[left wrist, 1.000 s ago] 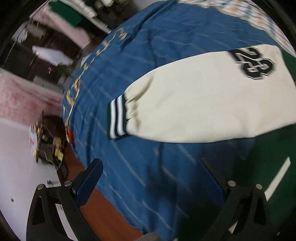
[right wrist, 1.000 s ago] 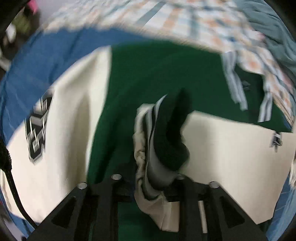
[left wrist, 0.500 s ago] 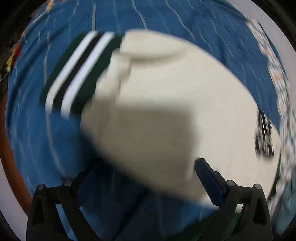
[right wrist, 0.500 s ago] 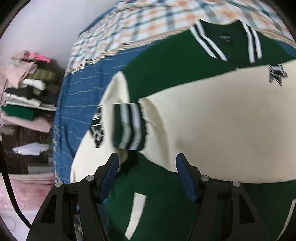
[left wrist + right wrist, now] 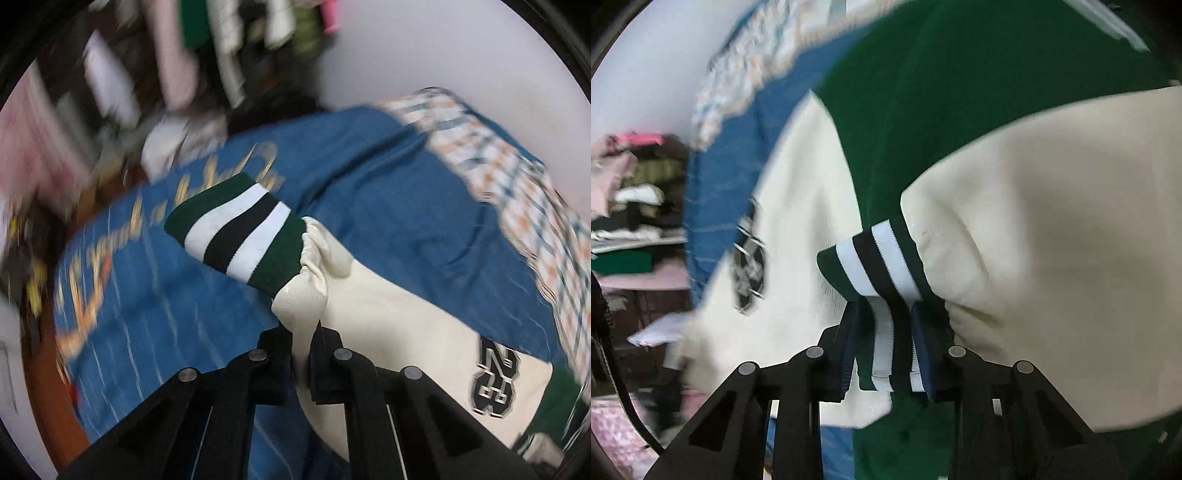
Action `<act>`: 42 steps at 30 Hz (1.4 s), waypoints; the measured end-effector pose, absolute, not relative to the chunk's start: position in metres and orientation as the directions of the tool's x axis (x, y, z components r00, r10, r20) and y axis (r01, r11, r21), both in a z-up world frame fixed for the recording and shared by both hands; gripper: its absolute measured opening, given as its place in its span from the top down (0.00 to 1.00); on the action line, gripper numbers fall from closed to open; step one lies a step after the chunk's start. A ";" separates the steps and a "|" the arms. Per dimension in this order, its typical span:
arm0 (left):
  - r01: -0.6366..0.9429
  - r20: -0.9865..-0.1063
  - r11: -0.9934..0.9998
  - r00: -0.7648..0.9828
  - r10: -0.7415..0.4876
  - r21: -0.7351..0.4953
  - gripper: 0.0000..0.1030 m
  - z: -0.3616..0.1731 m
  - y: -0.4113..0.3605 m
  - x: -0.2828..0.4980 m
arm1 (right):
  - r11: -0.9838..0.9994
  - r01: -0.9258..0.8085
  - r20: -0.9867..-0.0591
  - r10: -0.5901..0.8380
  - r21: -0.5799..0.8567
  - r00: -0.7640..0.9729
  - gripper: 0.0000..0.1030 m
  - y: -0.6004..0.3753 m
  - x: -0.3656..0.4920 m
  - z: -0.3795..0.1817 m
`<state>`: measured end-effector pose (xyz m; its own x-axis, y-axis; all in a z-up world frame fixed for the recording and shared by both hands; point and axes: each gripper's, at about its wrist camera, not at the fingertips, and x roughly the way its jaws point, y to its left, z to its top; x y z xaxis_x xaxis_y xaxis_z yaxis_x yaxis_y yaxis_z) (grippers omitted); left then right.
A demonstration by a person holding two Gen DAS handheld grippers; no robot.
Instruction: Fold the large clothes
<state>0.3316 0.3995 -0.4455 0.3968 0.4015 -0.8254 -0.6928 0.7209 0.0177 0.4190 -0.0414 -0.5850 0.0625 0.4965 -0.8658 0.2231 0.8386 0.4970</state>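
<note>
Left gripper (image 5: pixel 302 334) pinching cream sleeve (image 5: pixel 388 332) just behind one striped cuff (image 5: pixel 240 236); right gripper (image 5: pixel 884 332) closing on second cuff (image 5: pixel 879 258), green body (image 5: pixel 923 92) only there.

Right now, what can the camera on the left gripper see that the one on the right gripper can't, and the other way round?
Only the left wrist view shows the left gripper shut on the cream sleeve just behind its striped cuff, plus gold lettering on the blue bedspread.

Only the right wrist view shows the right gripper, jaws closing, with the other striped cuff between them, and the jacket's green body.

Both show the cream sleeve bearing a number patch, the checked cloth and stacked clothes behind.
</note>
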 end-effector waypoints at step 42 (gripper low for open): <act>0.334 -0.943 0.932 0.332 0.021 0.139 0.77 -0.497 -0.310 0.326 | 0.832 0.512 -0.974 0.139 0.212 0.177 0.14 -0.558 0.188 -0.530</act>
